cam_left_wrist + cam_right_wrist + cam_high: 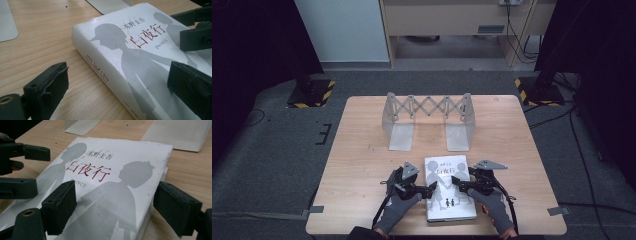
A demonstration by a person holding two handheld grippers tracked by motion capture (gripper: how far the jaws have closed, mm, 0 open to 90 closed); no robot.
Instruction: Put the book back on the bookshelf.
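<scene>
Two grippers flank a white book [450, 187] that lies flat, cover up, near the near edge of the wooden table [362, 150], a little right of the middle. The left gripper [432, 188] has its jaws spread and released; in the left gripper view one jaw hangs over bare wood left of the spine edge and the other over the cover, neither pressing. The right gripper [457, 187] is likewise unclenched: in the right gripper view its jaws straddle the book's right, page-side edge, one above the cover, one over the table beside the pages, grasping nothing. Beyond the book's far edge a strip of bare wood separates it from a grey folding bookend rack [428, 120], whose two flat feet point toward the book. Open tabletop stretches left and right of both hands.
</scene>
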